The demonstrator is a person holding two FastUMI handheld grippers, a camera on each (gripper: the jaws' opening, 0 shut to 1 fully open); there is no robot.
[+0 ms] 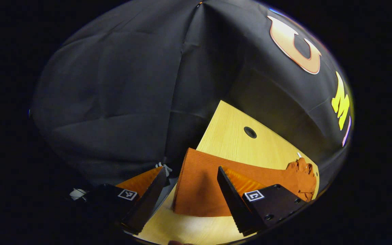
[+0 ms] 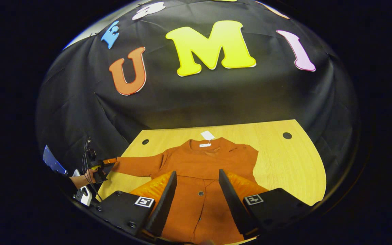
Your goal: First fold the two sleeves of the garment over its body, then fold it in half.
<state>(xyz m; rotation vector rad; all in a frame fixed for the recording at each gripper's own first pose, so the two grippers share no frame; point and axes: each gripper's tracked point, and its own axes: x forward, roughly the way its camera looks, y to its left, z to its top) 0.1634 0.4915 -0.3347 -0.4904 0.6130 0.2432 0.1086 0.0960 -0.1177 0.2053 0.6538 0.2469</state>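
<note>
- The right gripper (image 2: 196,197) is hanging released, its wedge-shaped fingers spread above the garment (image 2: 202,163), which is lying flat on the table (image 2: 284,160).
- That rust-coloured, ribbed knit is showing a buttoned front (image 2: 201,193) and a white tag (image 2: 207,135) at its collar.
- In the left gripper view, the left gripper (image 1: 191,190) is gaping over a sleeve (image 1: 209,177), gripping nothing.
- The pale wood-grain tabletop is carrying round holes (image 2: 287,135).

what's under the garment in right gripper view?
The garment lies flat on the wooden table, which shows bare around it, with two round holes near the back edge. A white tag lies at the collar. Whatever the cloth covers cannot be seen.
</note>
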